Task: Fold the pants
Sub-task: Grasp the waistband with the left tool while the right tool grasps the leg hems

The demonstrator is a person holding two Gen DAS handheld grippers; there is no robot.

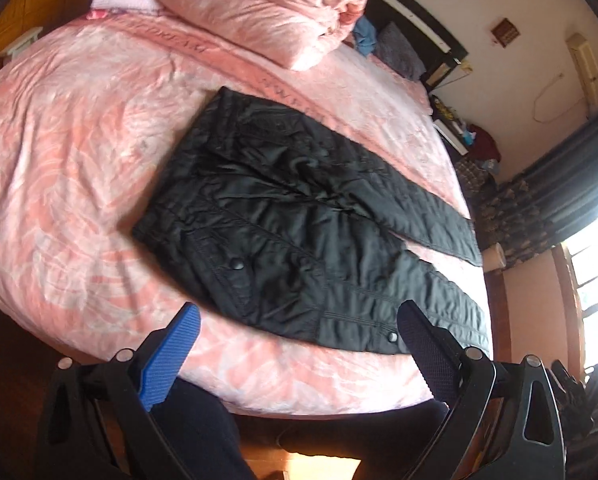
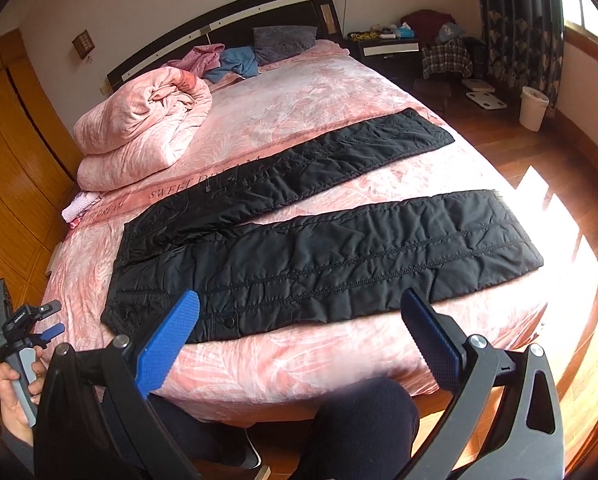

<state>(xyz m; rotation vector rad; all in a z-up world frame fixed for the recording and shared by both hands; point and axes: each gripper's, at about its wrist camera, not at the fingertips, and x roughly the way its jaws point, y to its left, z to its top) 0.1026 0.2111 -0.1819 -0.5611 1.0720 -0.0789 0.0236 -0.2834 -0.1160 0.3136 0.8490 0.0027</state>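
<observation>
While both jaws gape, pants (image 2: pixel 319 248) lie flat.

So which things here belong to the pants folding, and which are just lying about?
Belongs to the job:
black pants, spread flat on the bed
left gripper, open
right gripper, open

Just lying about:
rolled pink duvet
grey pillow
blue garment
white bin
</observation>
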